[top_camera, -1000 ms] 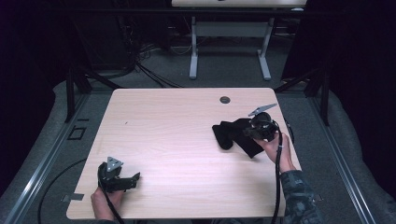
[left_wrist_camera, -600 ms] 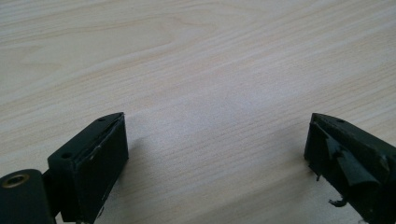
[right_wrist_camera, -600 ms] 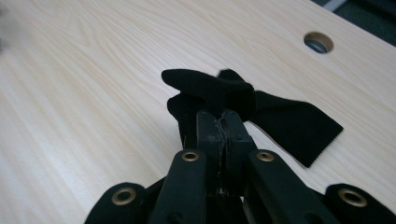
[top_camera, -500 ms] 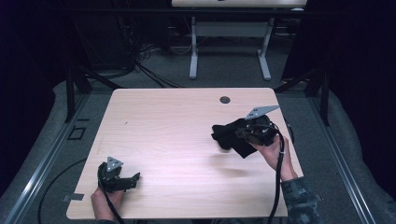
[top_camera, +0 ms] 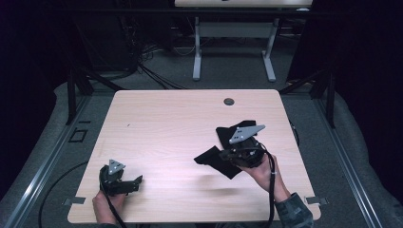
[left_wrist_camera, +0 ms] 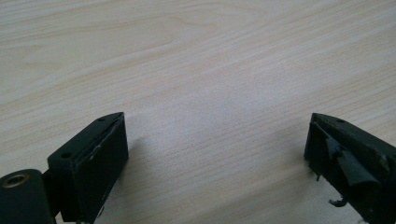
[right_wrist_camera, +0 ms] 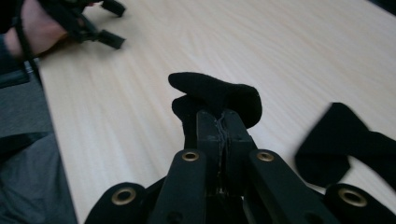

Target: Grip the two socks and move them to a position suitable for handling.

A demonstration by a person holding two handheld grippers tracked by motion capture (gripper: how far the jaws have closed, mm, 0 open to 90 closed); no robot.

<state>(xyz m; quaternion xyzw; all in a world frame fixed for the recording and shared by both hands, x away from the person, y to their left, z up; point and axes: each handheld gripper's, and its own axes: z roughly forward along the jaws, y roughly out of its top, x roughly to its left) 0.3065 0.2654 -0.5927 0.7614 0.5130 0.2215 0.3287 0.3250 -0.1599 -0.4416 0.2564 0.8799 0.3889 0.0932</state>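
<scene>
Jaws of the right gripper [right_wrist_camera: 219, 123] are pinched together on a black, soft cloth piece [right_wrist_camera: 215, 95] — lower right of centre in the high view, its hand [top_camera: 263, 173] reaching in from the bottom edge. At lower left, the left gripper [top_camera: 135, 183] rests on the pale wooden table [top_camera: 171, 123], jaws wide apart (nothing between them).

Right gripper [top_camera: 227, 154], jaws clamped on black cloth [top_camera: 209, 156]: shifted from table's 3 o'clock edge toward 6 o'clock and centre, dragging the cloth's gripped end along and stretching it out.
</scene>
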